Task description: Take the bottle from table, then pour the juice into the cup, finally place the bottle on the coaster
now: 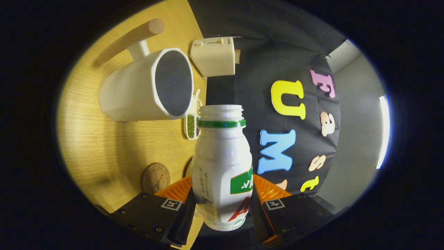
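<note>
My gripper (222, 189) is shut on a white plastic bottle (222, 163) with a green neck ring and no cap, both fingers pressing its sides. The whole view is rolled sideways, so the bottle is tipped over with its open mouth pointing past the fingers. Beyond the mouth and off to one side stands a large white cup (145, 90) with a wooden handle and a dark inside, on the wooden table (104, 146). The mouth is close to the cup's rim but not over its opening. A round brown coaster (155, 177) lies on the table just beside one finger.
A cream toaster-like box (213, 57) stands at the table's far edge past the cup. A small white divided tray (192, 123) with green and dark grains lies between the cup and the bottle's mouth. Black booth cloth hangs behind the table's edge.
</note>
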